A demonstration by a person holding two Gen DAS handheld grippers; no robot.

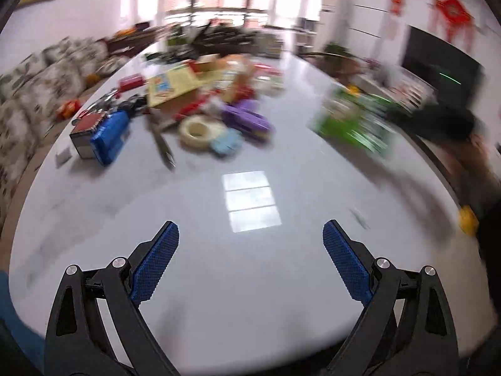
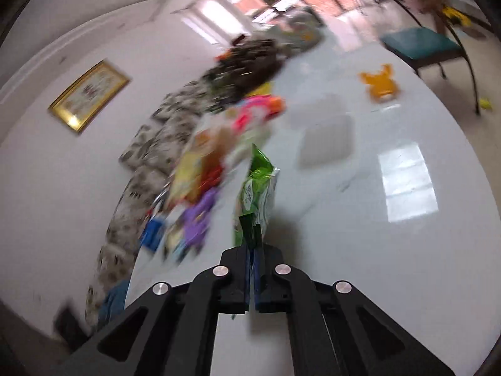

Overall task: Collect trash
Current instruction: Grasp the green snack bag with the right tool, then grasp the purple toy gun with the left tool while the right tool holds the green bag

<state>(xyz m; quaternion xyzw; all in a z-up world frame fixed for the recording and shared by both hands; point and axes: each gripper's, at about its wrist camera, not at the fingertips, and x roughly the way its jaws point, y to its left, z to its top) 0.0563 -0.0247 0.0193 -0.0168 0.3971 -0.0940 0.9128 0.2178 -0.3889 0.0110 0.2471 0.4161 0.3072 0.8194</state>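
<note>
Green wrapper (image 2: 258, 194) pinched between right tool (image 2: 252, 250) pads; left tool (image 1: 250, 235) spread.

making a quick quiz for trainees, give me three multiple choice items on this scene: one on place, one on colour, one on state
1. Where does the tape roll lie?
A. on the table beside the purple item
B. on the sofa
C. in the left claw

2. What colour is the packet in the right claw?
A. red
B. green
C. black

3. How does the left claw stand?
A. shut on a box
B. shut, empty
C. open, empty

Answers: 1 A, it rests on the tabletop in the clutter; 2 B, green wrapper pinched between the pads; 3 C, fingers wide apart over bare table.
</note>
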